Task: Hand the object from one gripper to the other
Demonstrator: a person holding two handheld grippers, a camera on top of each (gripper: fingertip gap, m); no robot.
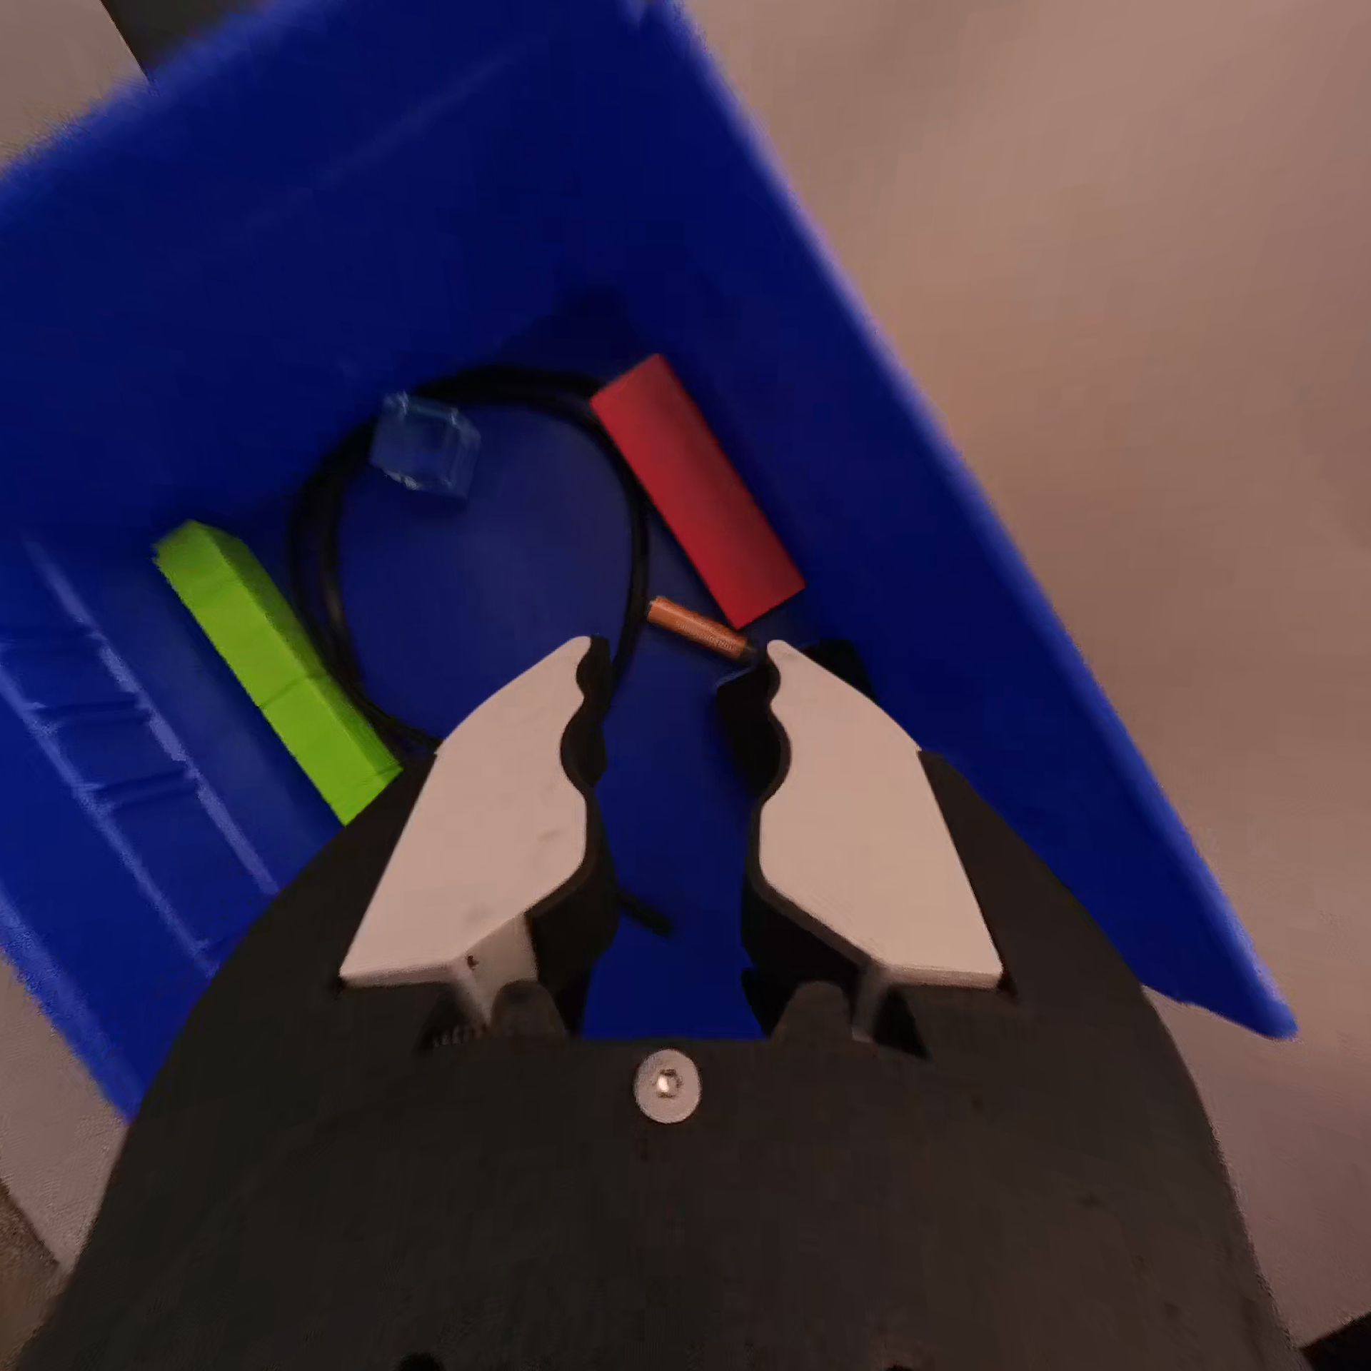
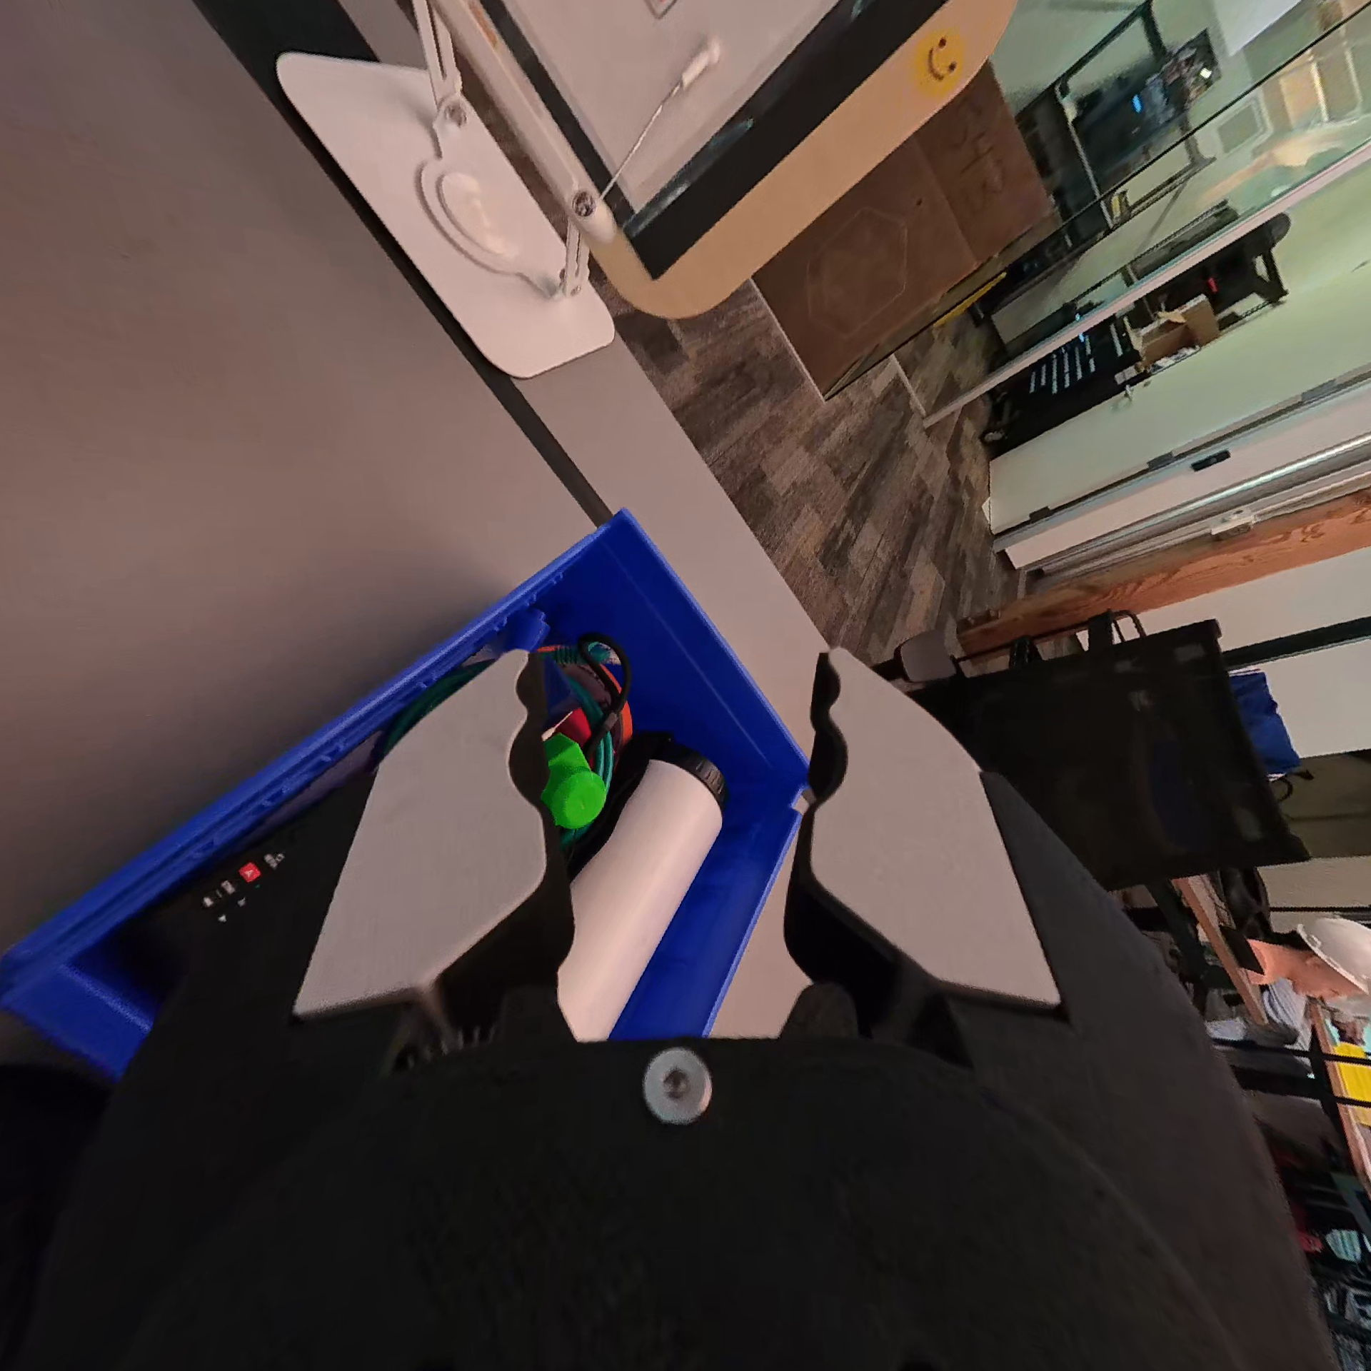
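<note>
Grey bench (image 2: 222, 445) under everything, carrying a blue bin (image 1: 445, 222) in the left wrist view and a second blue bin (image 2: 668, 638) in the right wrist view, plus the white base of a desk lamp (image 2: 415, 185) farther back. Above the first bin, left gripper (image 1: 679, 649) with jaws spread apart and empty, tips hanging low over the bin floor. On that floor, largest first: a green block (image 1: 274, 668) to the left of the jaws, a red block (image 1: 697, 490) just beyond the right-hand tip, a black cable (image 1: 326, 519) looped between the two blocks and running under the left-hand tip, a clear plastic cube (image 1: 426, 452) on the far side of the loop, and a small copper-coloured pin (image 1: 697, 630) just beside the near end of the red block, its near end almost at the right-hand tip, slightly outside the gap. Which of these is the object to hand over, impossible to tell. Over the second bin, right gripper (image 2: 671, 656) with jaws wide apart and empty; below them a white cylinder (image 2: 645, 890) with a dark cap, a green plastic bolt-shaped part (image 2: 571, 794), and tangled green and orange cables (image 2: 593, 668).
</note>
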